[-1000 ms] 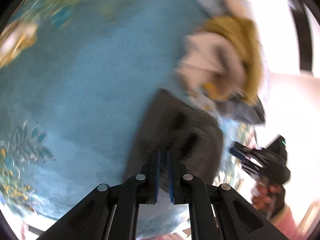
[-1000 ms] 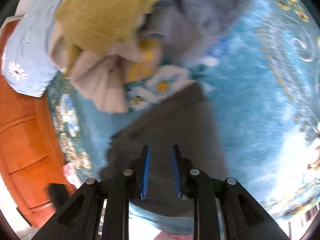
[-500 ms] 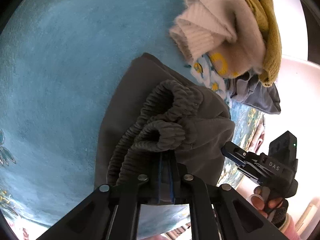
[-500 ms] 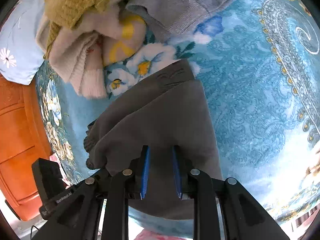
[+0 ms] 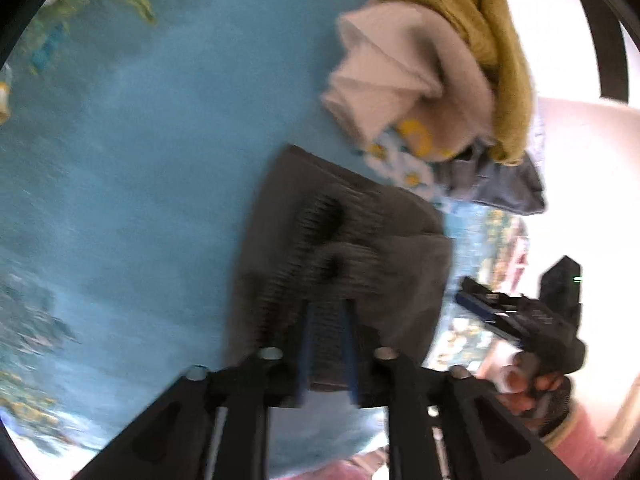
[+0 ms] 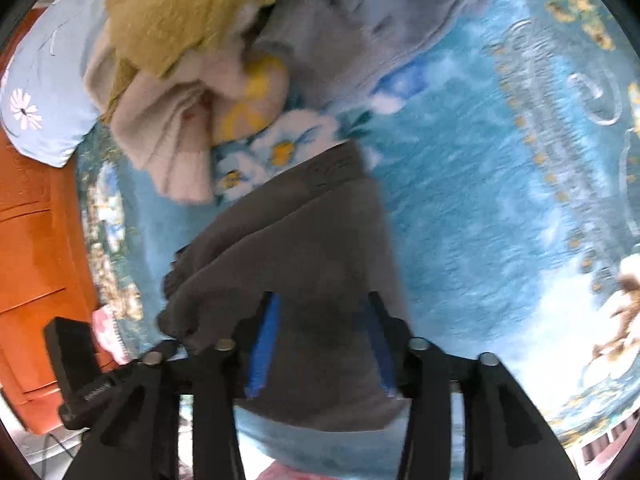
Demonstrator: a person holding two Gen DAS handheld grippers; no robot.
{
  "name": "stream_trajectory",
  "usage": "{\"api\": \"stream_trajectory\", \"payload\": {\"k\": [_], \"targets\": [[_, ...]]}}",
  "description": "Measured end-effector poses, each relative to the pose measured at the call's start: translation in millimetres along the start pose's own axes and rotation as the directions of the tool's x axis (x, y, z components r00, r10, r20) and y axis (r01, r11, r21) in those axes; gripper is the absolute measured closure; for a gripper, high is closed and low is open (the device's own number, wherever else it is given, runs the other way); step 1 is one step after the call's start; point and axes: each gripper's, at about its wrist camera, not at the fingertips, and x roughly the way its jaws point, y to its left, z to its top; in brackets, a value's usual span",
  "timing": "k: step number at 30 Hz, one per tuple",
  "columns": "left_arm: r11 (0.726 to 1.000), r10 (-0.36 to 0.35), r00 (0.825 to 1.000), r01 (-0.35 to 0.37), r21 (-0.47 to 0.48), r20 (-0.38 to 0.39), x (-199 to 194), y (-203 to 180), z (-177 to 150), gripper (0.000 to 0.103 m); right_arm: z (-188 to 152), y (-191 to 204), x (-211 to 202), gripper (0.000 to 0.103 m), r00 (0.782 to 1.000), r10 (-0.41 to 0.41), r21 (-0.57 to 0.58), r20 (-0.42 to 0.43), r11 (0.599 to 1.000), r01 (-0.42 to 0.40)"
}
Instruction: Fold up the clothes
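A dark grey garment (image 5: 360,232) lies folded on the blue floral blanket (image 5: 140,160), its ribbed waistband bunched on top. My left gripper (image 5: 327,308) is open just over the waistband, and its blue pads straddle the cloth without pinching it. To the right, a hand (image 5: 532,384) holds the right gripper (image 5: 476,296) beside the garment's edge. In the right wrist view the same grey garment (image 6: 304,240) lies under my right gripper (image 6: 322,298), whose fingers stand wide apart with nothing clamped between them. Both views are motion-blurred.
Beyond the grey garment sits a heap of clothes: a cream knit (image 5: 392,80), a mustard knit (image 5: 492,40) and a grey-blue top (image 5: 508,188). A light blue flowered pillow (image 6: 44,92) and orange wooden furniture (image 6: 32,240) border the bed's left side.
The left gripper, shut on the ribbed waistband half a second ago, has let go and opened. The right gripper's fingers have spread wider. Both have pulled back a little.
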Motion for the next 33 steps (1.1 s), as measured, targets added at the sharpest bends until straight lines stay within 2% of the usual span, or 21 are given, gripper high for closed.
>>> {"api": "stream_trajectory", "payload": {"k": [1,4,5,7,8,10,12,14,17,24,26,28,33], "targets": [[1.0,0.011,1.0,-0.011,-0.011,-0.001,2.8,4.9,1.0,0.047,-0.1,-6.4,2.3,0.051,1.0,-0.009,0.016,-0.005,1.0,0.009],[0.999,0.019,1.0,-0.02,-0.05,-0.023,16.6,16.5,4.0,0.039,0.0,-23.8,16.2,0.05,0.999,-0.017,0.069,-0.048,0.997,0.02],[0.998,0.013,0.999,-0.015,-0.066,-0.037,23.1,19.2,4.9,0.038,-0.3,-27.4,21.9,0.046,0.998,-0.005,0.085,-0.063,0.996,0.01],[0.993,-0.049,0.998,0.044,-0.11,-0.047,26.7,24.9,4.3,0.038,0.0,-30.1,26.8,0.039,0.997,0.017,0.099,-0.069,0.995,-0.01],[0.988,-0.087,0.995,0.081,-0.131,-0.044,25.1,27.3,3.3,0.037,0.3,-31.2,28.7,0.039,0.997,0.027,0.105,-0.07,0.994,-0.019],[0.977,-0.152,0.988,0.147,-0.156,-0.021,17.5,30.4,1.0,0.028,0.8,-33.3,32.7,0.039,0.996,0.047,0.118,-0.073,0.992,-0.038],[0.98,-0.146,0.989,0.143,-0.138,-0.009,12.4,30.7,0.8,0.022,1.3,-35.5,36.7,0.039,0.995,0.067,0.13,-0.074,0.99,-0.057],[0.991,-0.091,0.996,0.089,-0.103,-0.014,15.5,30.6,3.5,0.02,1.8,-37.7,40.6,0.039,0.993,0.087,0.142,-0.076,0.987,-0.076],[0.996,-0.059,0.997,0.056,-0.065,-0.04,28.6,30.5,9.2,0.014,2.7,-40.0,44.8,0.038,0.991,0.105,0.16,-0.078,0.983,-0.091],[0.993,-0.115,0.99,0.115,-0.002,-0.085,37.8,19.7,12.1,0.011,1.1,-39.5,43.9,0.038,0.986,0.143,0.142,-0.091,0.981,-0.129],[0.994,-0.105,0.99,0.104,-0.022,-0.095,45.3,26.4,14.8,0.008,1.0,-37.4,45.7,0.038,0.984,0.148,0.124,-0.099,0.983,-0.135],[0.991,-0.125,0.986,0.119,-0.057,-0.108,54.0,34.9,16.9,0.001,3.4,-37.2,48.9,0.038,0.983,0.152,0.125,-0.099,0.982,-0.14],[0.976,-0.18,0.979,0.165,-0.143,-0.099,61.2,47.7,16.7,0.0,9.5,-36.9,60.1,0.037,0.98,0.172,0.133,-0.104,0.979,-0.158]]}}
